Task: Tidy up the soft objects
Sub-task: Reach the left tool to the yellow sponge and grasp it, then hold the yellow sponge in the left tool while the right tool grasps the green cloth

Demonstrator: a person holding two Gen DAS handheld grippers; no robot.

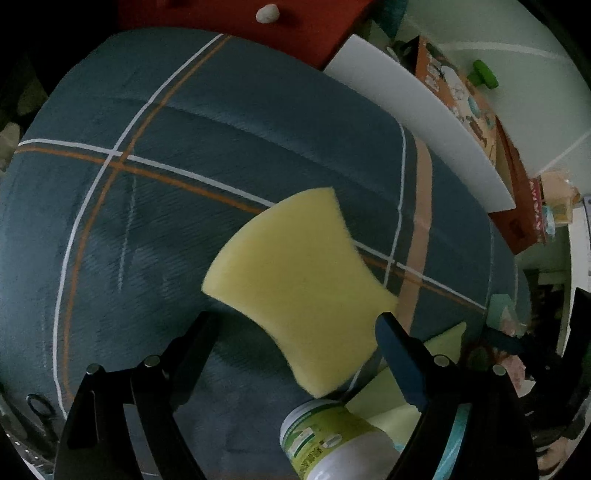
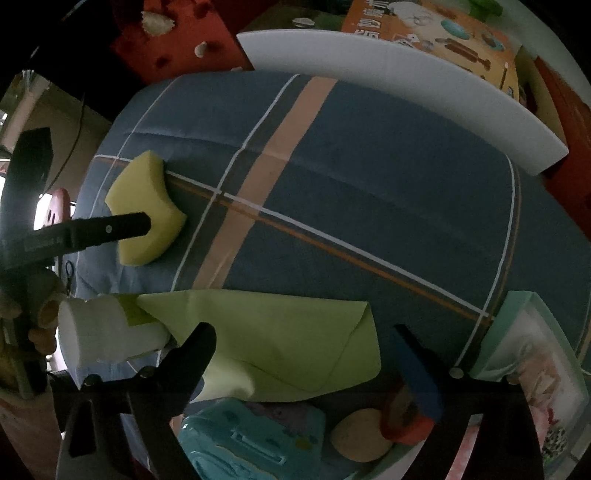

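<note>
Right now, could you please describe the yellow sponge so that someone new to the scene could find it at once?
Start at the big blue plaid cushion with white and orange stripes. The sponge lies on its surface, between the fingers of the open left claw, beyond the light green cloth. It alone is a thick, pale yellow foam block with curved-in sides.

Colours on the blue plaid cushion

The cushion [image 2: 369,177] is slate blue, crossed by thin white and orange lines and 1 broad peach stripe. On it lies a pale yellow sponge [image 1: 299,291]; a lime-green cloth [image 2: 280,332] overlaps its near edge. The jar [image 1: 332,439] is white with a green-and-yellow label. Behind stand a white foam board [image 2: 399,85], a red block [image 2: 177,40] and an orange printed box [image 2: 436,33].
</note>
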